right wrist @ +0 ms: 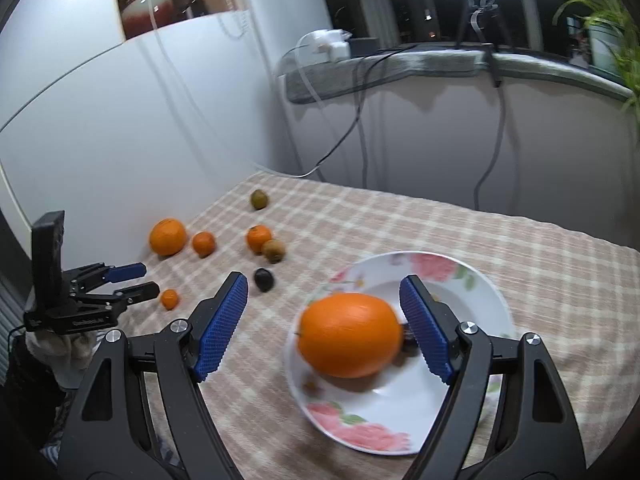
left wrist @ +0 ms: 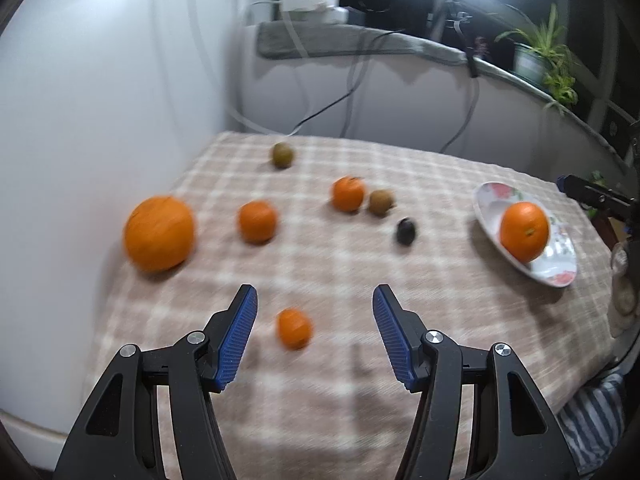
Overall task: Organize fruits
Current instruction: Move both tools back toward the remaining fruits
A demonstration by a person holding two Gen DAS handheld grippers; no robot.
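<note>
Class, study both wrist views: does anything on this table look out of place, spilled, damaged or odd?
Nothing looks spilled or broken. What stands out is the sorting: only one orange sits in the floral plate, while the other fruit lies scattered on the checked cloth, such as the big orange near the wall.

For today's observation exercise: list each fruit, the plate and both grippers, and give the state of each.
Large orange: on the plate.
Plate: upright on the cloth.
Big orange: loose on the cloth.
Smallest orange: on the cloth, ungripped.
Dark fruit: loose.
Left gripper: open.
Right gripper: open.
</note>
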